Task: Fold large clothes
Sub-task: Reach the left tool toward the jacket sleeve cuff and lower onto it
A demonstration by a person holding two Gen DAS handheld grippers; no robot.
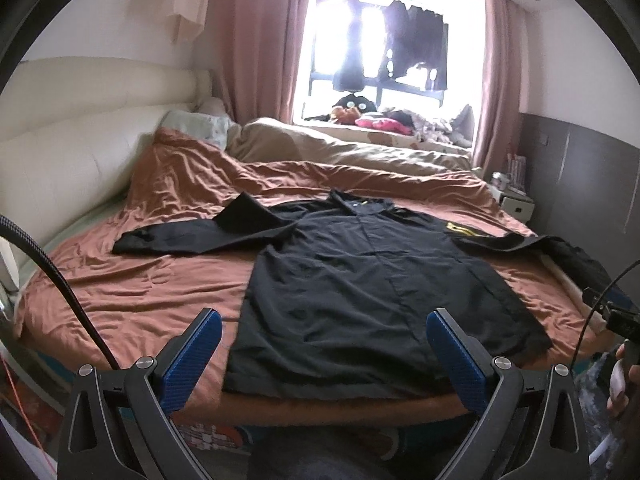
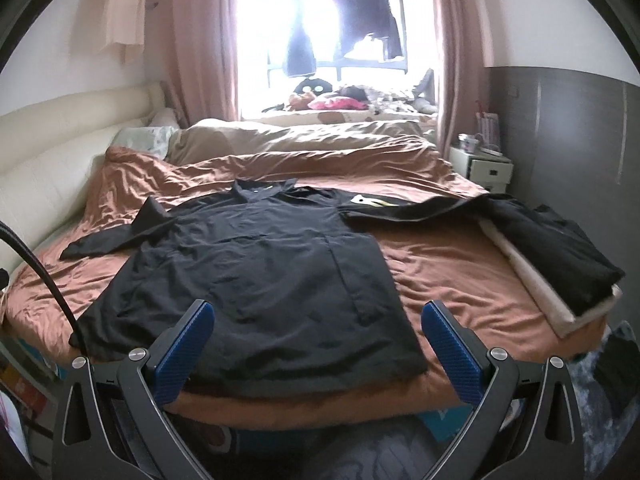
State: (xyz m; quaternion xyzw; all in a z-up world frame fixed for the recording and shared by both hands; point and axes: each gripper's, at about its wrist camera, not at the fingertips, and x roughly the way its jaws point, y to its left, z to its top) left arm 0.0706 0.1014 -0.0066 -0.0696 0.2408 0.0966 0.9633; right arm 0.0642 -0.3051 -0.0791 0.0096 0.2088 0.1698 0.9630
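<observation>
A large black long-sleeved shirt (image 1: 352,280) lies spread flat, front up, on the brown bedcover (image 1: 132,280), collar away from me and hem at the near bed edge. Both sleeves stretch out sideways. It also shows in the right wrist view (image 2: 256,276). My left gripper (image 1: 324,356) is open and empty, held just short of the hem, its blue pads (image 1: 196,356) wide apart. My right gripper (image 2: 316,348) is open and empty above the shirt's lower right part. The right sleeve (image 2: 420,210) reaches toward the folded pile.
A pile of folded dark clothes (image 2: 560,256) on a pale cloth sits at the bed's right edge. A beige duvet (image 2: 304,136) and pillows lie at the far end under the window. A white nightstand (image 2: 480,164) stands at the right. The padded headboard (image 1: 72,152) runs along the left.
</observation>
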